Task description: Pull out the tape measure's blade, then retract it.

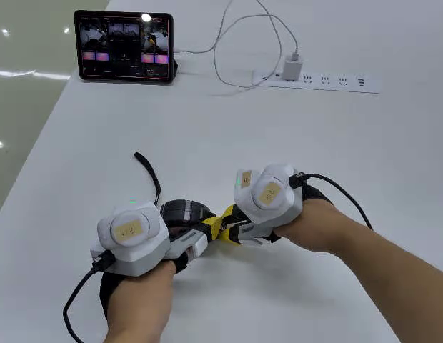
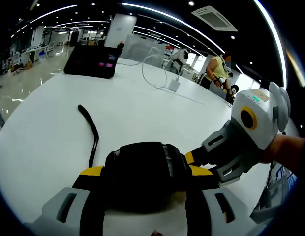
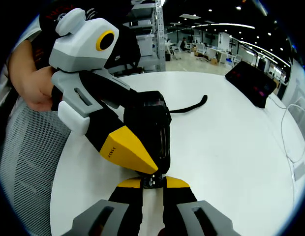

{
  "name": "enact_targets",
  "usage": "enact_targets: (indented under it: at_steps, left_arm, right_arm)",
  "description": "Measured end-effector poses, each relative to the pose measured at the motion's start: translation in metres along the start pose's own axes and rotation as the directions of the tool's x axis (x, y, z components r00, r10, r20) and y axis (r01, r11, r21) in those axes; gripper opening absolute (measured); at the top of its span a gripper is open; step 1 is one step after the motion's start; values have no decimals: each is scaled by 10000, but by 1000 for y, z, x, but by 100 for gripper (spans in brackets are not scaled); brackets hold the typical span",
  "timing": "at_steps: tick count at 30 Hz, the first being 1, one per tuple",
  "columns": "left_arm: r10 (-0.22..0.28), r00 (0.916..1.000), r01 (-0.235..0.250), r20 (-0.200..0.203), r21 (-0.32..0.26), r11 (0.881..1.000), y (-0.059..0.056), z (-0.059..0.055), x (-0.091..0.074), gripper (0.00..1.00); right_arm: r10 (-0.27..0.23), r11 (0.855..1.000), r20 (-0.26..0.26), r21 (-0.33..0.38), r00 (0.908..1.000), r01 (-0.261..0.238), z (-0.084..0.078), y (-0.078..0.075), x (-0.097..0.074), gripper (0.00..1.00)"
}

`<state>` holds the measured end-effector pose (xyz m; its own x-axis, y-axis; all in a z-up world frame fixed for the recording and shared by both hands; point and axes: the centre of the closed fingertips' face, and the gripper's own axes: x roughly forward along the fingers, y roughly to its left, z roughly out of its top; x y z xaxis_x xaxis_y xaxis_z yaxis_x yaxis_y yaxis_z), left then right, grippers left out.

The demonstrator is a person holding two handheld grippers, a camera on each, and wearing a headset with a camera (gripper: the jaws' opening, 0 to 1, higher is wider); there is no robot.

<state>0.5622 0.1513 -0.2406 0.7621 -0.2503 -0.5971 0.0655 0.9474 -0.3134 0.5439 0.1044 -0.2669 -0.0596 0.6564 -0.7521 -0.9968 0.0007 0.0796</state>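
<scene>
White workbench (image 1: 293, 128); left tongs (image 2: 145, 173) tight around tape measure (image 1: 184, 213), right tongs (image 3: 153, 186) tight on blade tip (image 3: 152, 180).

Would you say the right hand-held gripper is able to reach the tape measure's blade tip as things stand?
Probably yes: the right hand-held gripper has its jaws at the blade tip, seemingly pinching it, and the left hand-held gripper holds the tape measure by its sides, leaving that end free.

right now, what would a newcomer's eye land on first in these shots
The left gripper clamps a black tape measure at the front of the white table, while the right gripper pinches its blade tip, nose to nose. At the far left a lit tablet stands.
</scene>
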Motion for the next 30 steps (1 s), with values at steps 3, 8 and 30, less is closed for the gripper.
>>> enact_targets:
  at_steps: [3,8,30]
  left_arm:
    - [-52,10000,52,-15,-33,10000,0,0,0,62]
    - [-85,10000,85,-4,-33,10000,-1,1,-1,61]
    - [-272,9996,272,-82,-35,9996,-2,3,-2,61]
  right_arm:
    - [-5,10000,-1,-37,10000,5,0,0,0,12]
    - [-14,9999,6,-102,10000,14,1,0,0,12]
    - [-159,9998,287,138,9995,155,3,-1,-9,20]
